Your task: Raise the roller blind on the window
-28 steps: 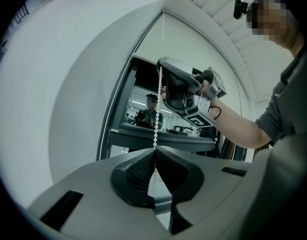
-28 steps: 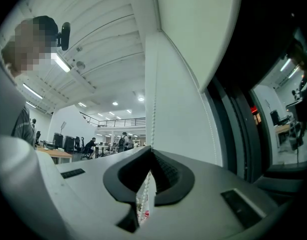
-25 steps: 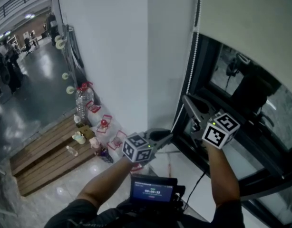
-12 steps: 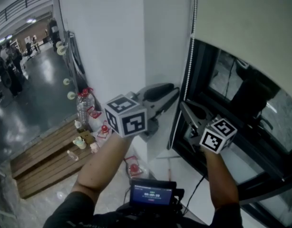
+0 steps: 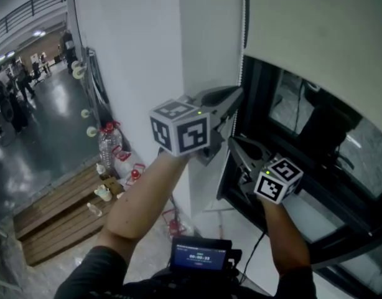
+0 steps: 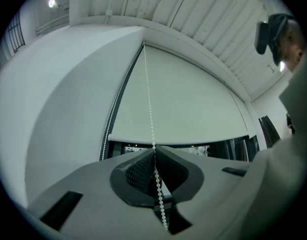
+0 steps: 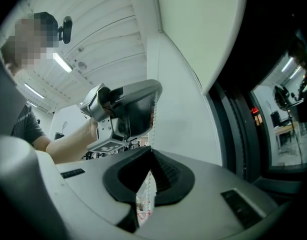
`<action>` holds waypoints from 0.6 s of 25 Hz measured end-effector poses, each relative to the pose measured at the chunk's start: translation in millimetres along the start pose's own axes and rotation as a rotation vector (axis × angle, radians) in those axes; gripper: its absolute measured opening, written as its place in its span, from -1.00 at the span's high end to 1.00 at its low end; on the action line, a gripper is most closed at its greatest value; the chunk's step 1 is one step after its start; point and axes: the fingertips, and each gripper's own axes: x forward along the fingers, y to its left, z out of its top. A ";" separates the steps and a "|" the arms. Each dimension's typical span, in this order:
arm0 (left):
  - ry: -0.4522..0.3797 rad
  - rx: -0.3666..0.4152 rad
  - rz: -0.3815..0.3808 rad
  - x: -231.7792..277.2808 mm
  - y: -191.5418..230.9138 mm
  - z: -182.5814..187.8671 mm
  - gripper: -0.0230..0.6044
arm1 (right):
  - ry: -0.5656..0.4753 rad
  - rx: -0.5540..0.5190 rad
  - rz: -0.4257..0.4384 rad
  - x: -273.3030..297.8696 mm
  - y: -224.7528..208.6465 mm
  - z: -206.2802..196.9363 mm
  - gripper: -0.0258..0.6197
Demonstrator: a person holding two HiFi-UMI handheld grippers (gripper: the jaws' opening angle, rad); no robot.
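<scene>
Roller blind [image 5: 315, 36] over upper part of window [image 5: 365, 143], bottom hem partway down glass. Left hand-held gripper [image 6: 153, 150] high beside blind's left edge, jaws just closing, now clamped on bead chain [image 6: 149, 104]. Right hand-held gripper [image 7: 150, 153] just below left one, jaws together on same chain.

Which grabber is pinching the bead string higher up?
The left gripper. Its jaws have just been closing on the bead chain, and it sits above the right gripper, which pinches the chain lower down.
</scene>
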 end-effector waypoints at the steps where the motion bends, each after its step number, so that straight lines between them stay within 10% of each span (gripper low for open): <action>1: 0.001 0.011 -0.006 0.5 -1.3 -0.1 0.92 | 0.000 0.000 -0.001 0.1 -0.9 0.4 0.88; 15: 0.008 0.068 0.019 -10.4 -2.4 -22.8 0.93 | 0.038 0.031 0.005 -1.1 0.1 -24.6 0.87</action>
